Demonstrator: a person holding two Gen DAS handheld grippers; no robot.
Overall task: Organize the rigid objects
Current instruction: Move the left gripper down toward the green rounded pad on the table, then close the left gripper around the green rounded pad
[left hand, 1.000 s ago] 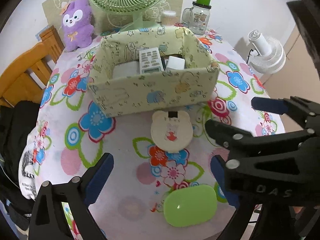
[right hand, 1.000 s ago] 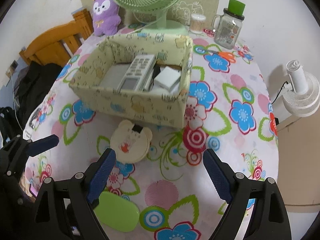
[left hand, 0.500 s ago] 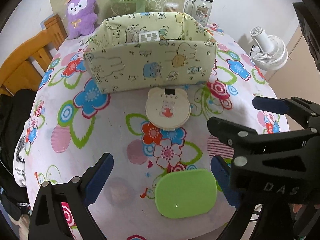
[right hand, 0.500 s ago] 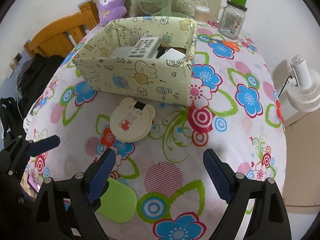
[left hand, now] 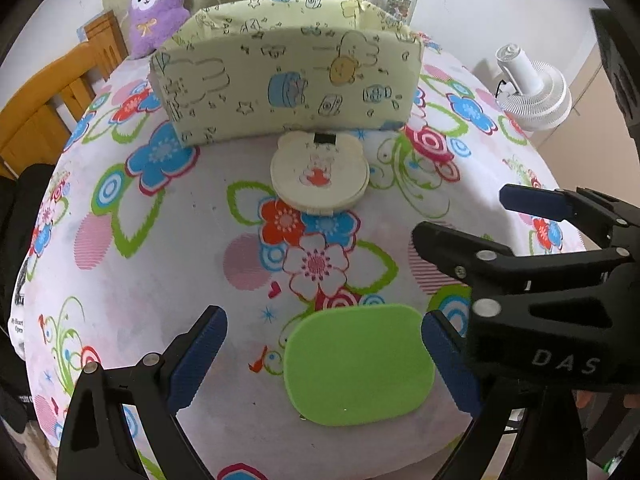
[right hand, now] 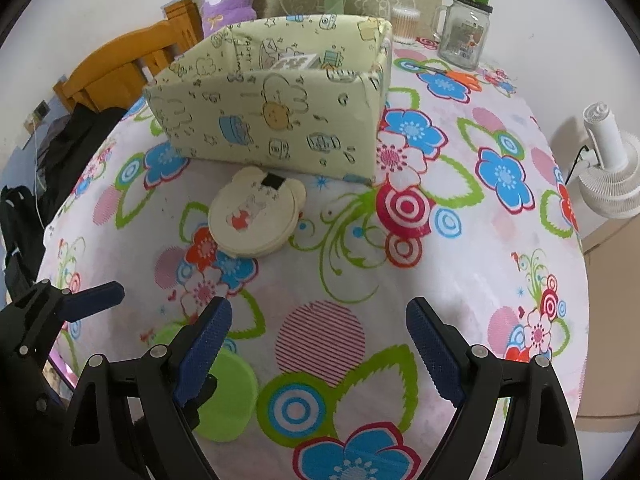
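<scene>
2 grippers hang over the flowered table, both with jaws apart and holding nothing.

The left gripper (left hand: 322, 354) has its blue pads spread wide, and the flat green case (left hand: 358, 364) lies on the tablecloth (left hand: 168, 264) between them, nearer the right-hand pad, untouched as far as I can see. The right gripper (right hand: 318, 344) is also wide open over bare cloth. The round cream bear-shaped case (left hand: 320, 172) sits just in front of the printed fabric box (left hand: 288, 80).
</scene>
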